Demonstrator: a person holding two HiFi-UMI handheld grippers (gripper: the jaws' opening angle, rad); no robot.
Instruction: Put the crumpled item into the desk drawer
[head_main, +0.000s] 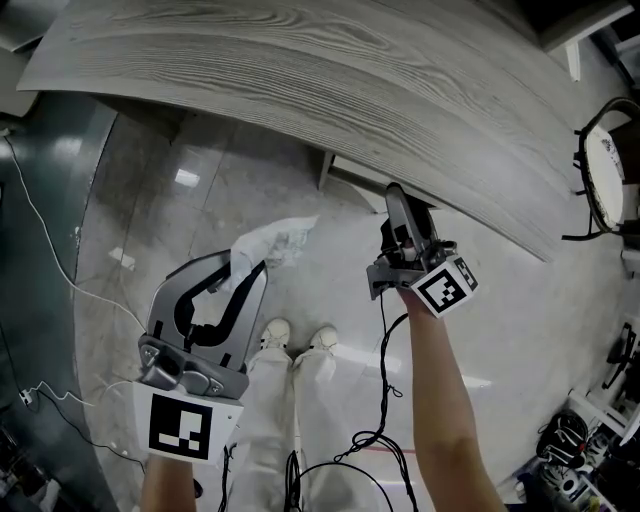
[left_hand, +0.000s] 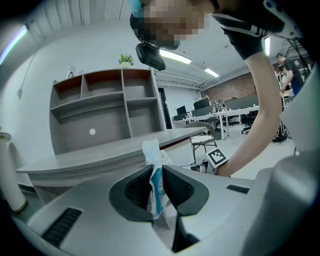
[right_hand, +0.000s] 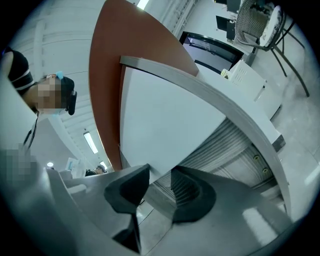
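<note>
The crumpled item (head_main: 280, 238), a white wrapper with blue print, sticks up out of my left gripper (head_main: 250, 268), which is shut on it low over the floor. In the left gripper view the crumpled item (left_hand: 153, 162) is pinched between the dark pads of the left gripper (left_hand: 156, 189). My right gripper (head_main: 397, 197) reaches under the front edge of the grey wooden desk (head_main: 300, 60). There, in the right gripper view, the lower corner of a white drawer panel (right_hand: 165, 120) sits between the tips of the right gripper (right_hand: 160, 175), and both tips touch it.
A person's white shoes (head_main: 298, 336) stand on the glossy floor between my grippers. Black cables (head_main: 380, 440) hang by the right arm, and a white cable (head_main: 60, 270) trails at the left. A chair (head_main: 610, 175) stands at the right. A shelf unit (left_hand: 105, 110) rises behind the desk.
</note>
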